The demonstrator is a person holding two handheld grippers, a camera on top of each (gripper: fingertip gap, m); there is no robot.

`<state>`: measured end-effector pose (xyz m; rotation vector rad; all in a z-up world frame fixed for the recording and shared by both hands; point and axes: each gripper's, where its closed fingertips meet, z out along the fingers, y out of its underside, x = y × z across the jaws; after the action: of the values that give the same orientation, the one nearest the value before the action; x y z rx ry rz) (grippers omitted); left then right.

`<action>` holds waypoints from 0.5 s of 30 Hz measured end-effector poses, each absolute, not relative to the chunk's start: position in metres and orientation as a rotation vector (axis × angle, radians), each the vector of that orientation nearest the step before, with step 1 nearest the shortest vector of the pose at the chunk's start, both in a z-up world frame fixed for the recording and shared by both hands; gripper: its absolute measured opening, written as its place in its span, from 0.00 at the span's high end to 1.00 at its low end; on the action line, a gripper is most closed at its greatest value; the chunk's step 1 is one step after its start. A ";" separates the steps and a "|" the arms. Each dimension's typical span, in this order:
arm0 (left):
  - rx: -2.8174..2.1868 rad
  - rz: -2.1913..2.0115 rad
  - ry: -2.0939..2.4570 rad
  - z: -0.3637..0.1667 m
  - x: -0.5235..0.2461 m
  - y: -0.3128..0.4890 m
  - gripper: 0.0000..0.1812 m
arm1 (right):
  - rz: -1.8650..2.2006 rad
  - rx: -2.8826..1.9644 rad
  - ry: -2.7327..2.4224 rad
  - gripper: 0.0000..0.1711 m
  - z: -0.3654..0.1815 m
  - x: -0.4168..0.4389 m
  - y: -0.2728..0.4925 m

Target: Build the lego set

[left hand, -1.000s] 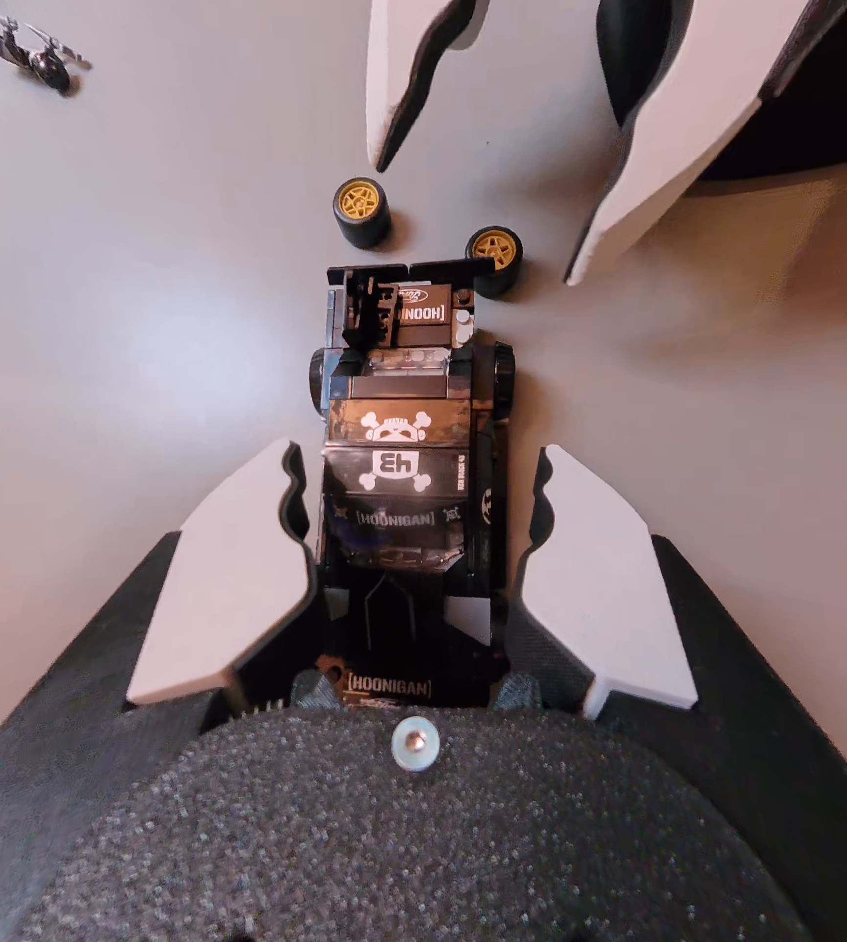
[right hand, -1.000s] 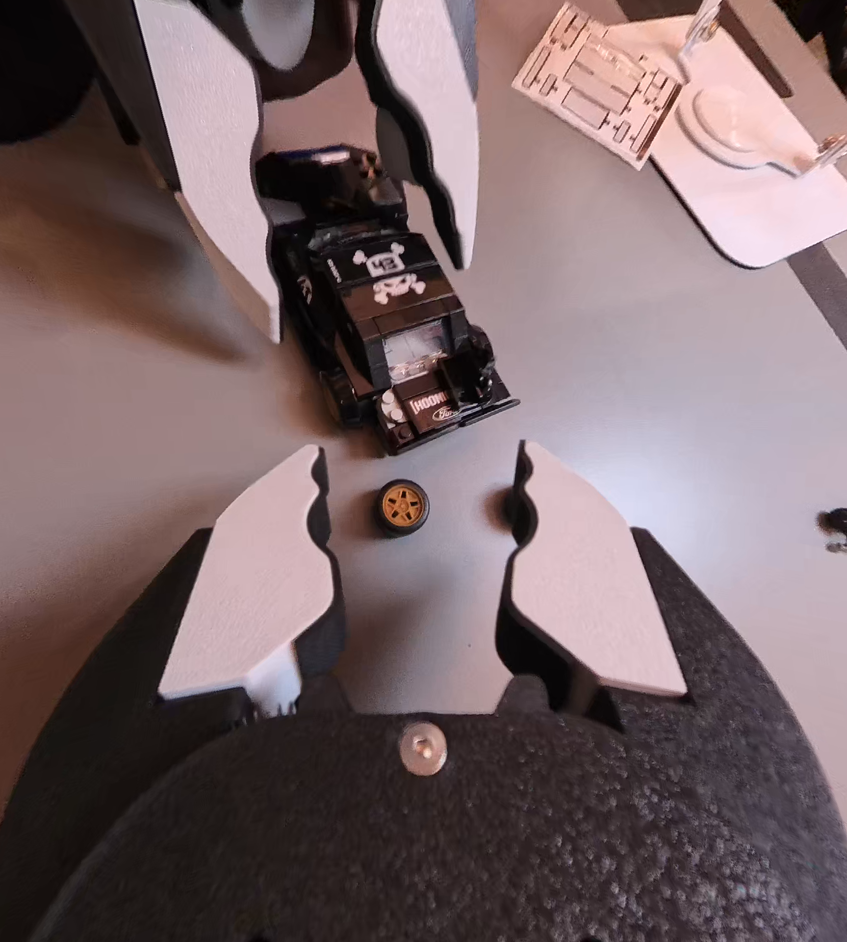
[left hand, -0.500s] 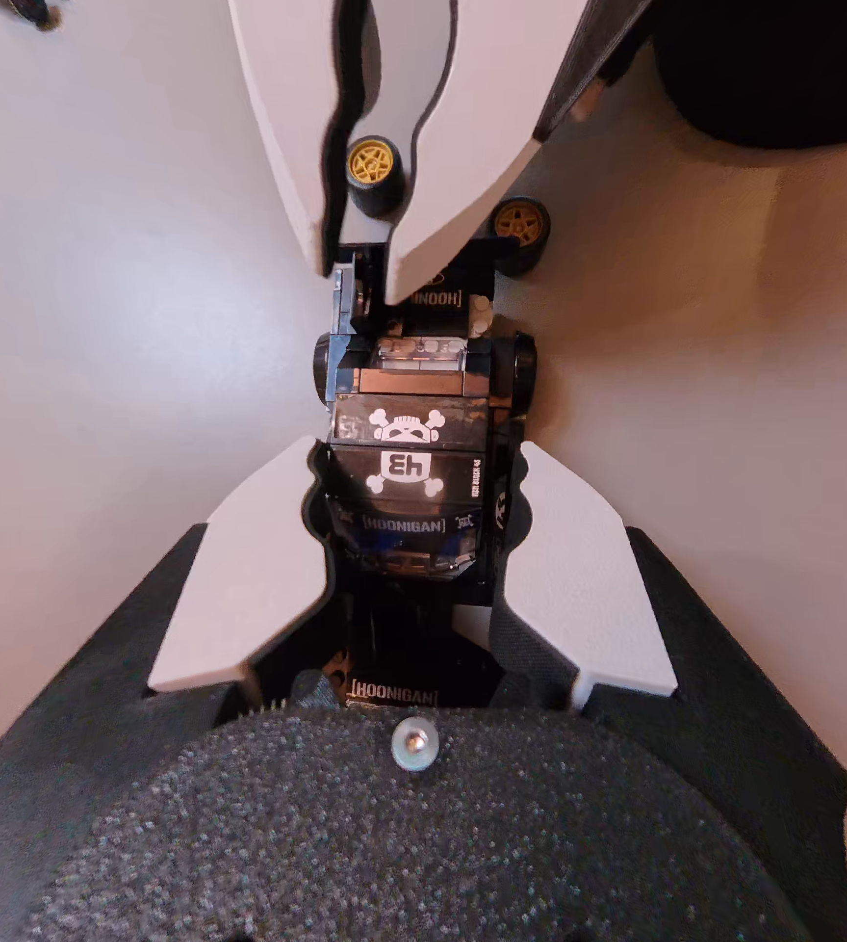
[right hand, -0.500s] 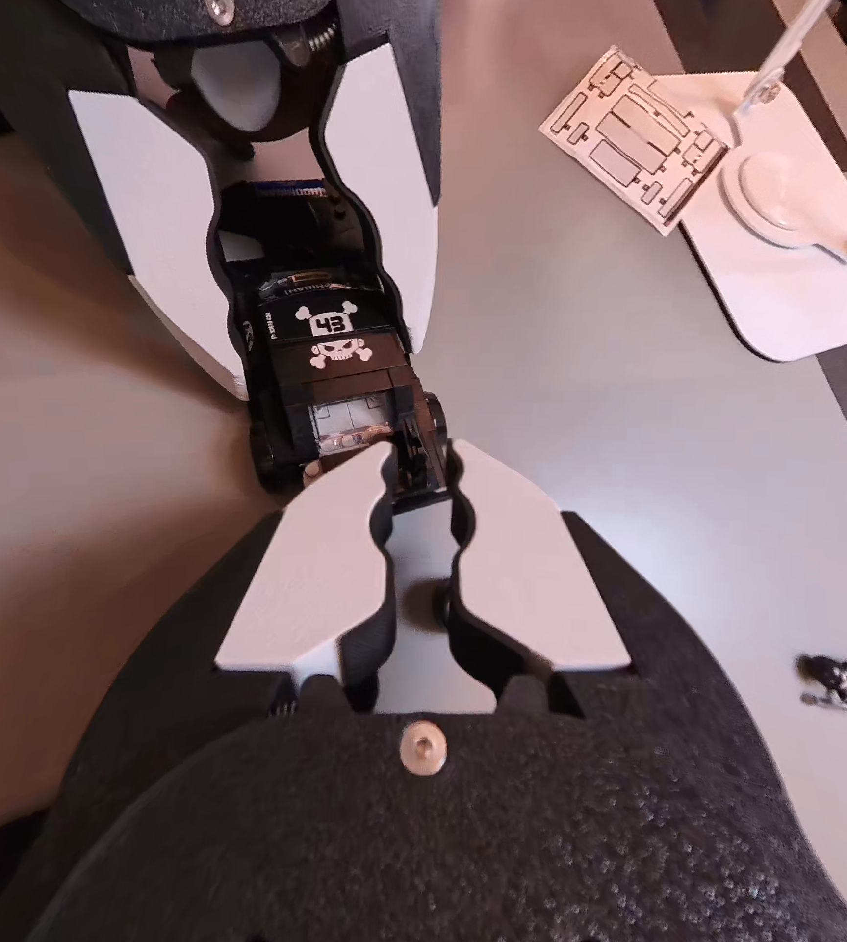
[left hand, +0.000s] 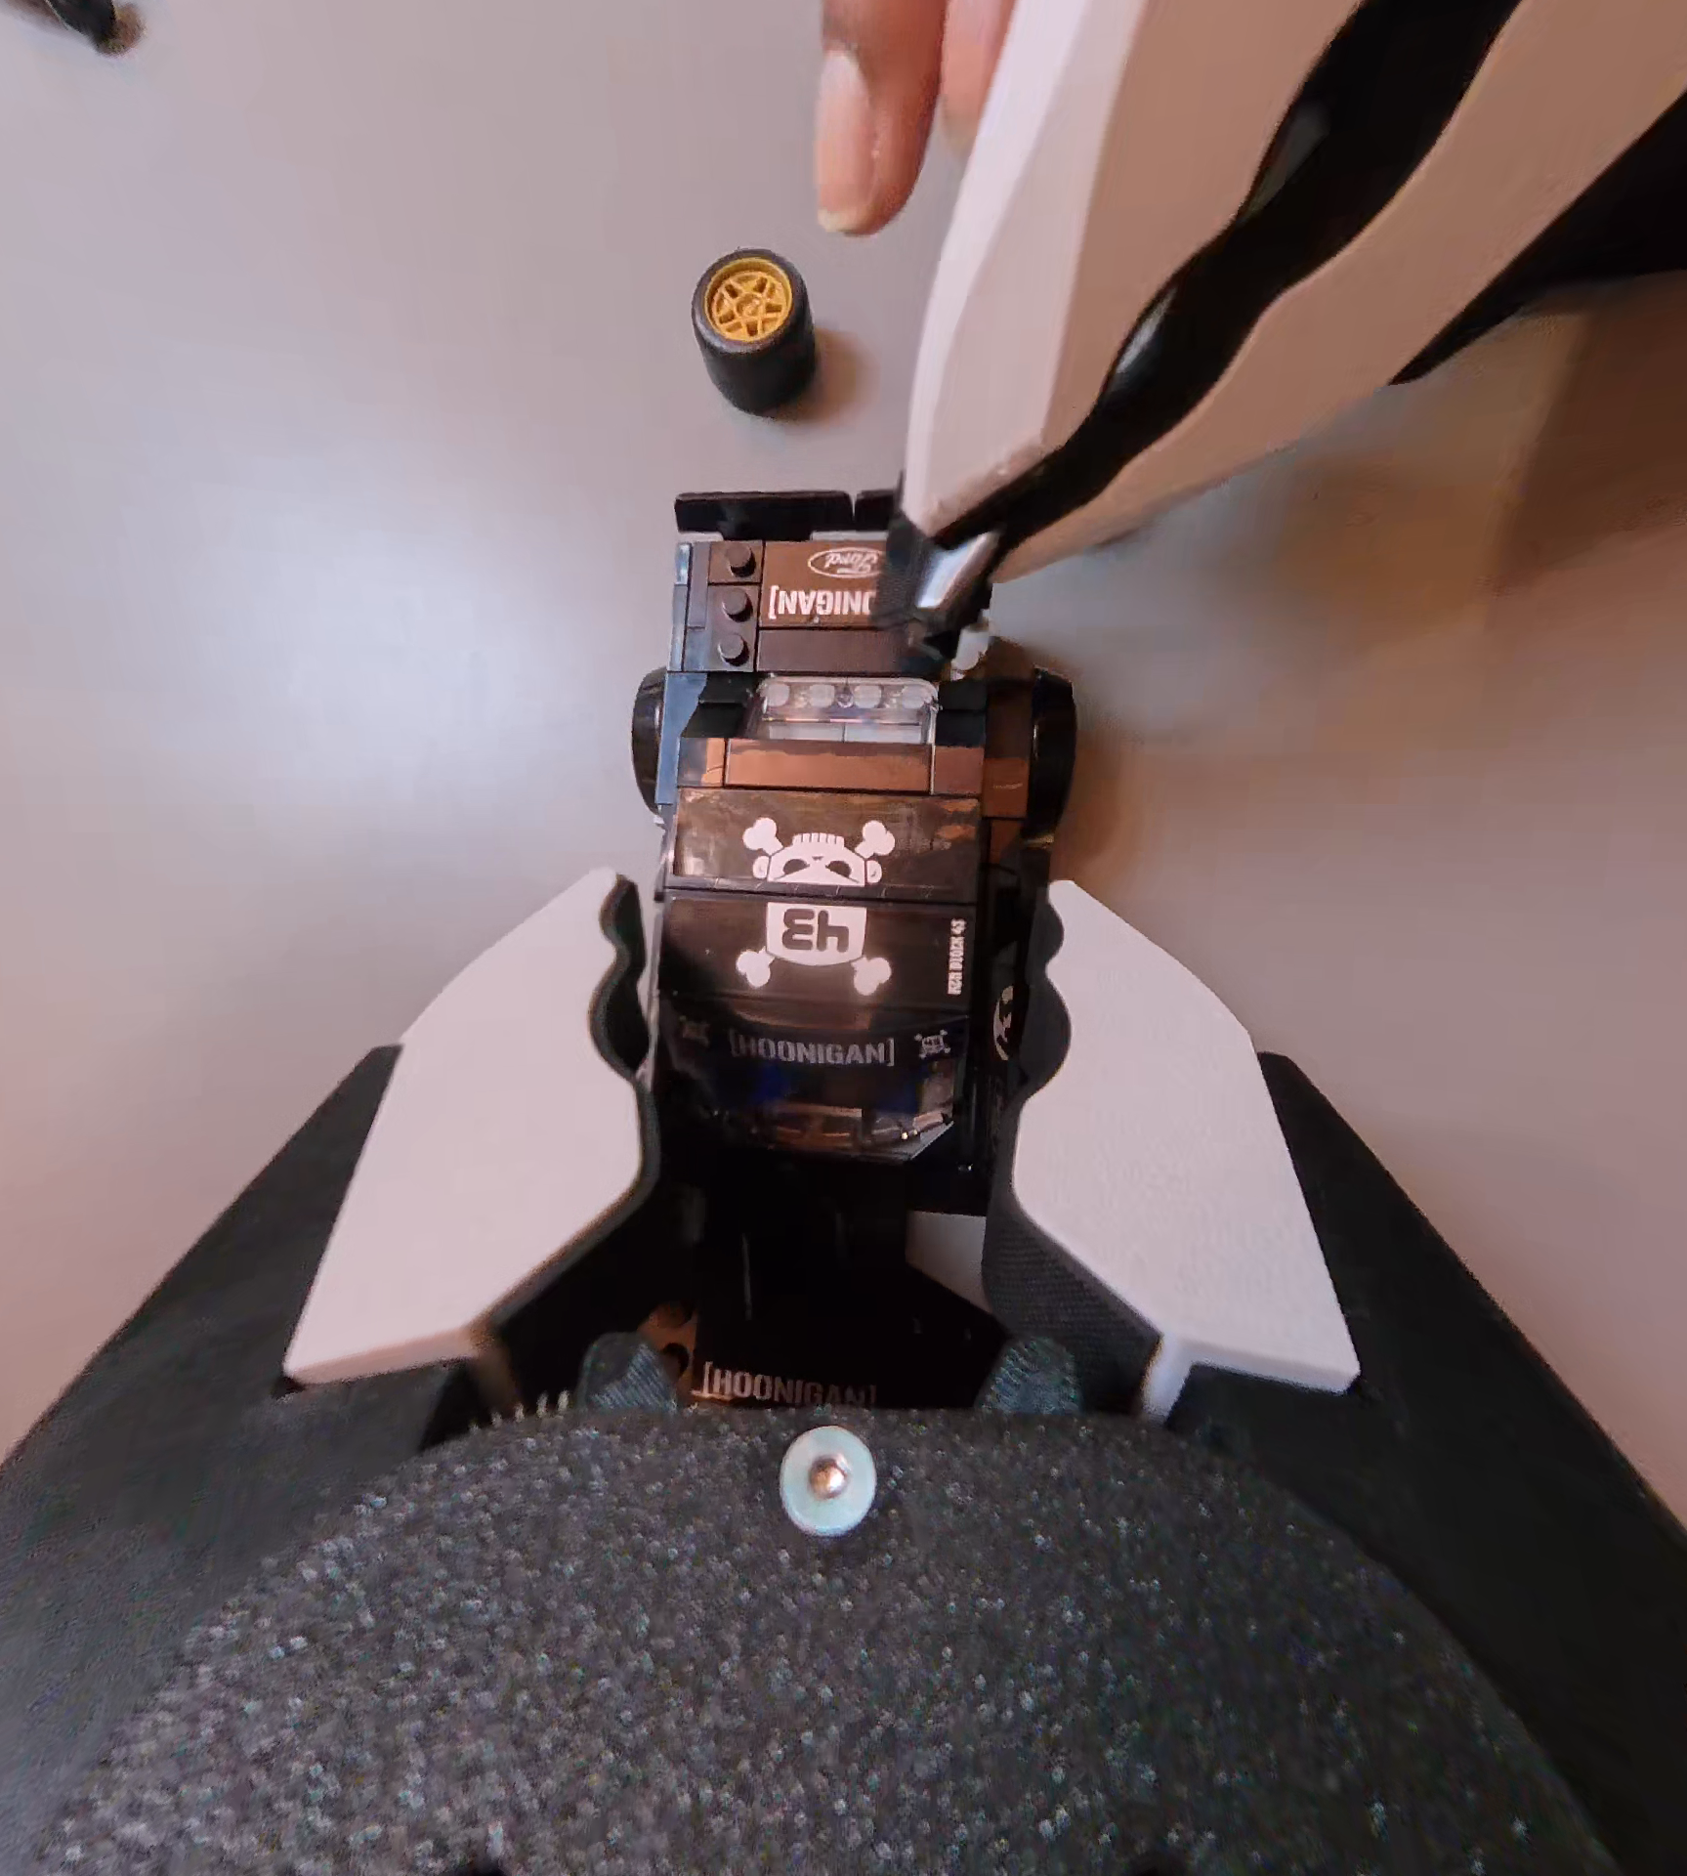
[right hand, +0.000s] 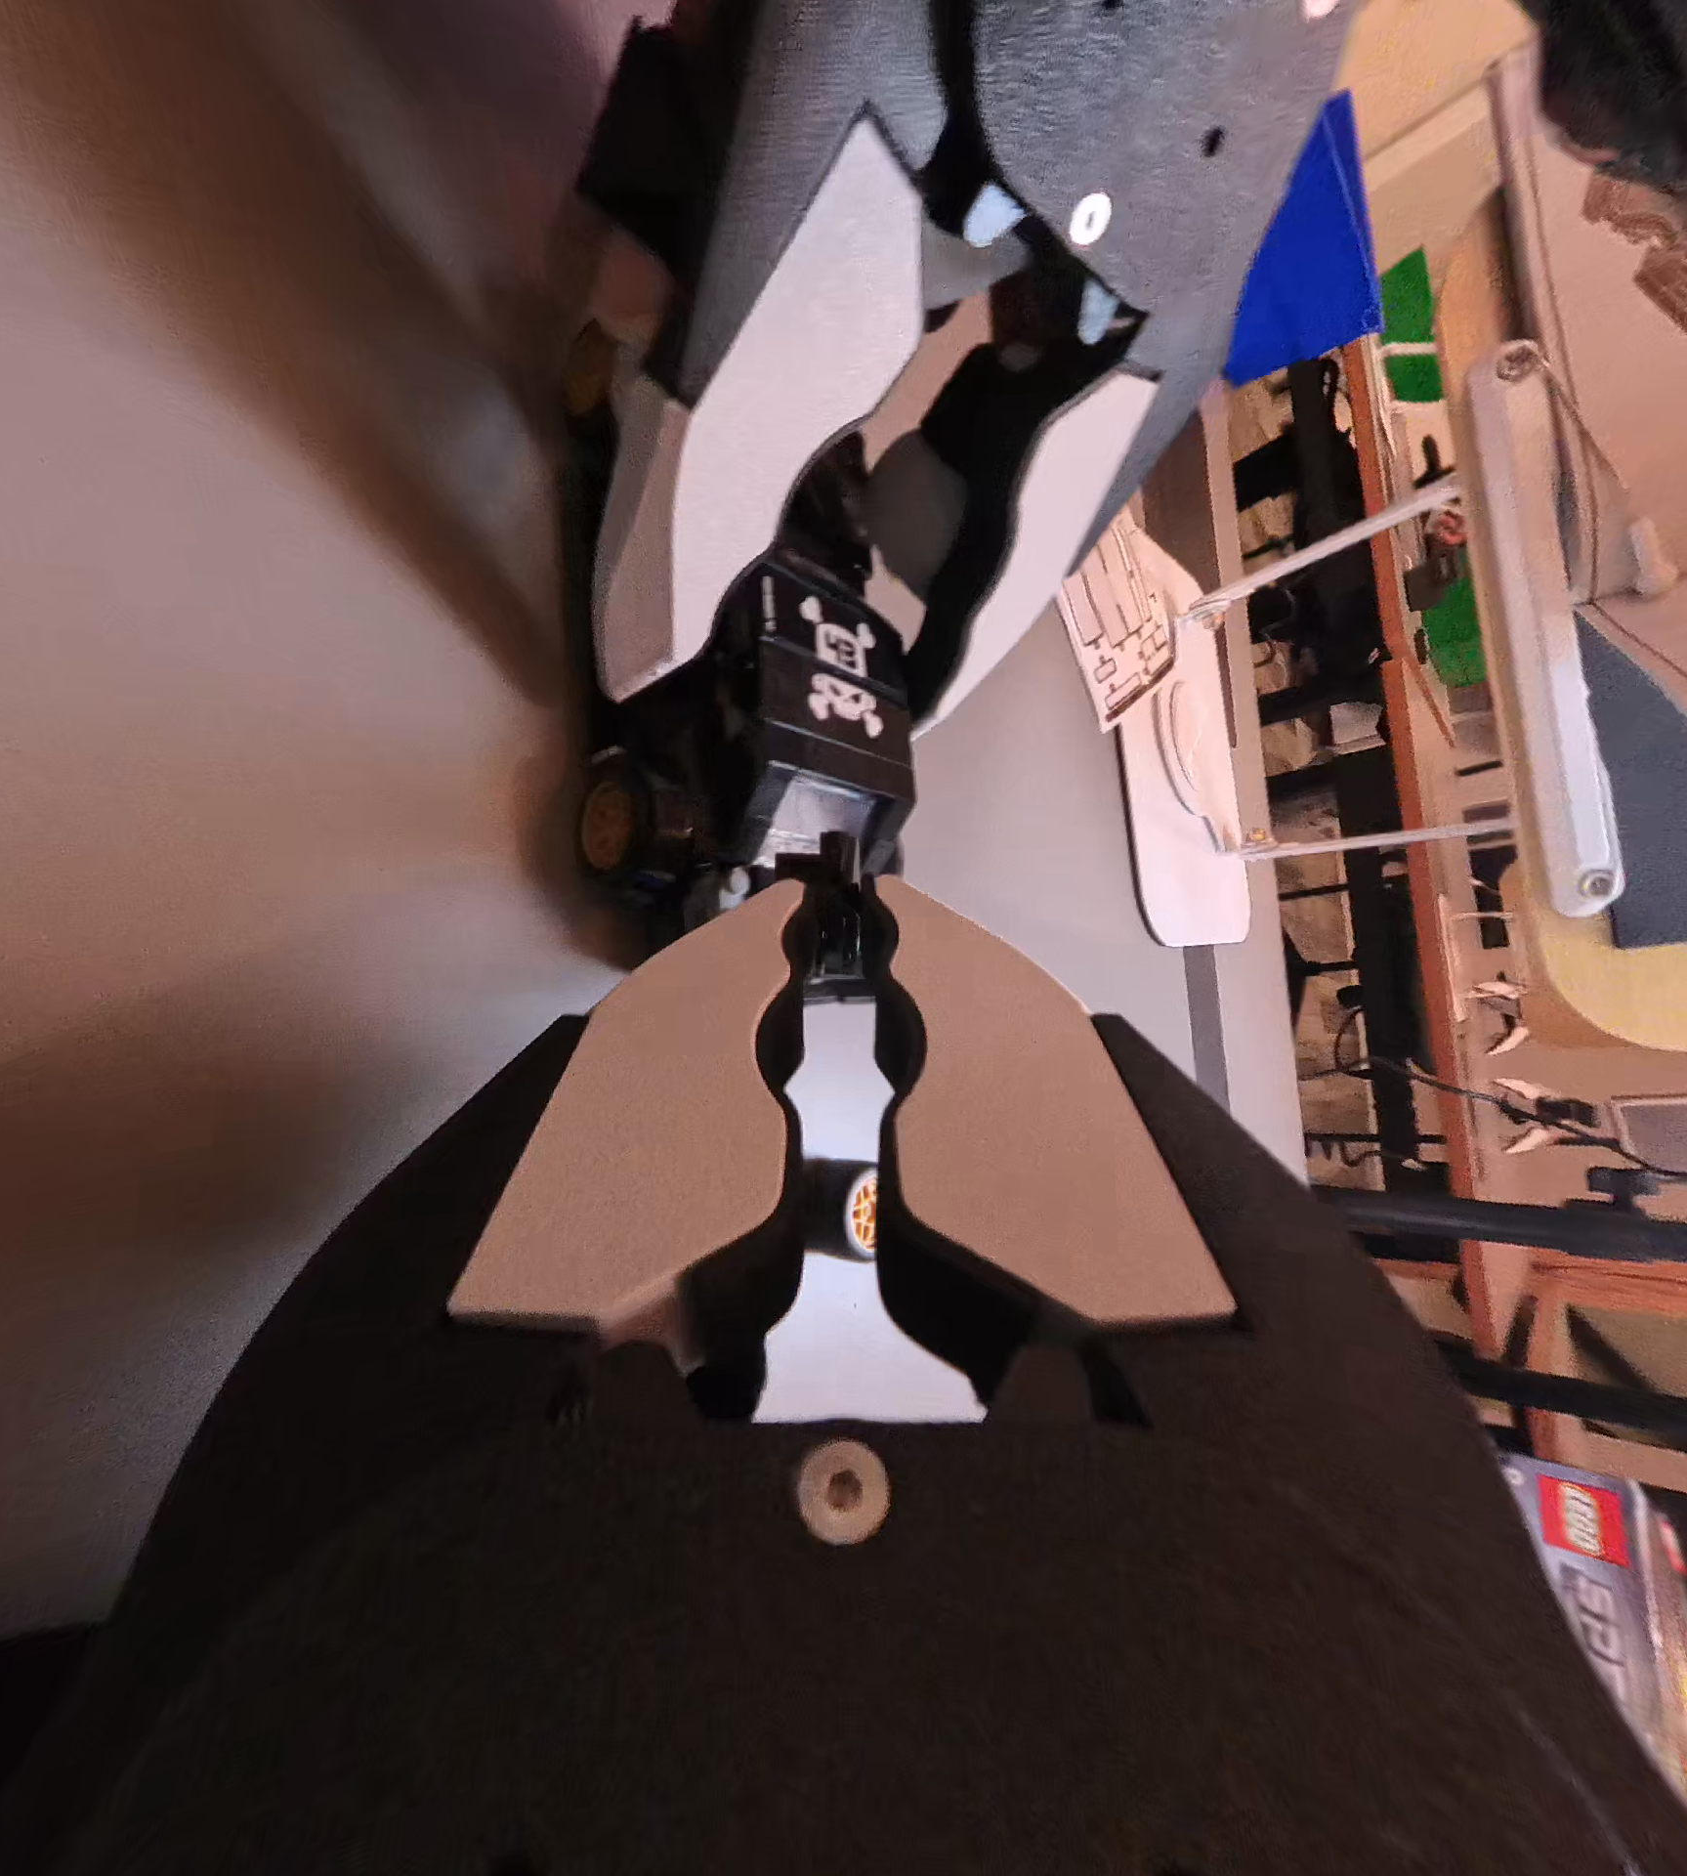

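A black lego car point(left hand: 819, 914) with skull stickers lies on the grey table, lengthwise between my left gripper's point(left hand: 834, 964) fingers, which are shut on its sides. My right gripper point(left hand: 940, 568) comes in from the upper right and is shut on a small black piece point(left hand: 915, 594) at the right of the car's far end. Bare studs point(left hand: 737, 609) show at the left of that end. In the right wrist view, which is rolled and blurred, the right gripper point(right hand: 834, 903) pinches the piece point(right hand: 834, 929) against the car point(right hand: 819, 731). A loose gold-hubbed wheel point(left hand: 753, 330) lies beyond the car.
A person's finger point(left hand: 859, 132) hangs above the loose wheel. A wheel point(right hand: 844, 1208) shows on the table between my right fingers. A sticker sheet point(right hand: 1118, 629), a white stand base point(right hand: 1184, 802) and a lego box point(right hand: 1610, 1624) lie to the right. A small dark part point(left hand: 78, 10) sits far left. From the right gripper's tips to the loose gold-hubbed wheel point(left hand: 753, 330) is close to 8 cm.
My right gripper moved in over the wheels, shut on the small black piece at the car's far end and carried it from left to right while tilting. My left gripper closed on the car.
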<state>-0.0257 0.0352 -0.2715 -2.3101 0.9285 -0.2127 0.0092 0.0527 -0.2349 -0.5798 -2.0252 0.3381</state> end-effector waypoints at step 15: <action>-2.344 -0.053 0.876 -0.279 -0.010 0.052 0.52 | 0.249 -0.599 -1.910 0.95 -0.231 0.019 0.059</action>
<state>-0.0096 0.0524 -0.2794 -2.3441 0.8760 -0.0529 0.0194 0.0590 -0.2314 -0.5994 -1.9096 0.2492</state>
